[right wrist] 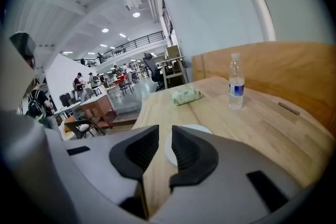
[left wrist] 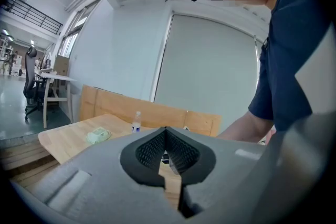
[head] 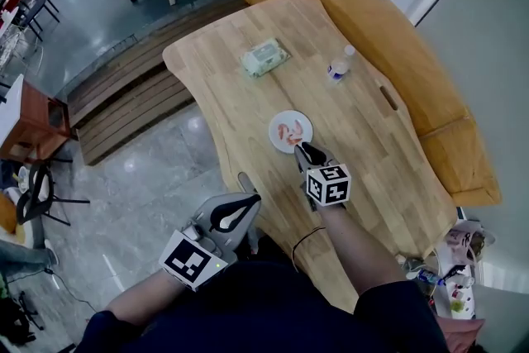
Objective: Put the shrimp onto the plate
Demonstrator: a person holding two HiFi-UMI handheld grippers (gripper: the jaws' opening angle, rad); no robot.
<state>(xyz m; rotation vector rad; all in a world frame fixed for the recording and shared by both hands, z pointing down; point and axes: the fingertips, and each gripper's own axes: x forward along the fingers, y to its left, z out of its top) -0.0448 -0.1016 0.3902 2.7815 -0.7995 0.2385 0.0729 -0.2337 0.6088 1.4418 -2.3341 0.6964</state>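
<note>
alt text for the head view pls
Seen from above, a round white plate holding pink shrimp sits on a light wooden table, with the right gripper by its near edge, jaws slightly apart and empty. The left gripper hangs shut beside the table's edge. A green wipes pack and a clear plastic bottle lie farther back.
</note>
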